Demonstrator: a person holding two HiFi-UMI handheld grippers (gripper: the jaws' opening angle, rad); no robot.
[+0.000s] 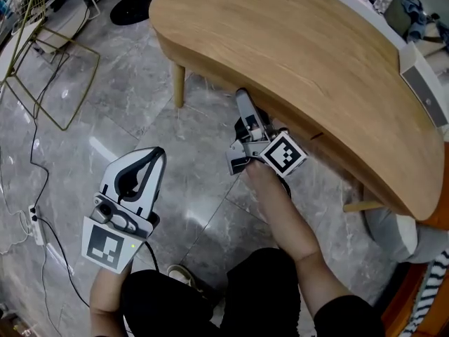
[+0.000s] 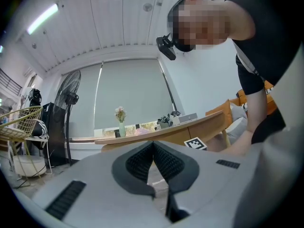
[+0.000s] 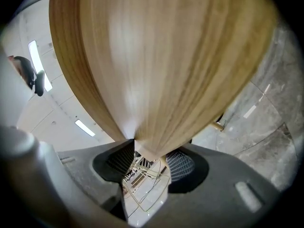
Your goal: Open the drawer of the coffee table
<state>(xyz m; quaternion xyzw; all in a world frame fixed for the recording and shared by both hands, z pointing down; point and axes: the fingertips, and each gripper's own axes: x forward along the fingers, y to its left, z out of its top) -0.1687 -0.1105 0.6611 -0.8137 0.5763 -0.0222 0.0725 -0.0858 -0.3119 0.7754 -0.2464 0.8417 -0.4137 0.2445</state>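
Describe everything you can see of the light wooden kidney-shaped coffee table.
The light wooden kidney-shaped coffee table has a pale, fine-grained top with a thick rounded edge. It stands level on tapered wooden legs on the grey marble floor. A thin dark seam shows in its front face, and no drawer stands out yet. The right gripper grips the lower edge of that front, wood filling the gap between its pads.

Grey marble floor (image 1: 140, 104) carried a gold wire rack (image 1: 89, 76), black cables (image 1: 32, 142) and a white power strip (image 1: 35, 227). Left gripper view showed a black standing fan (image 2: 69, 99) and a vase of flowers (image 2: 121, 127).
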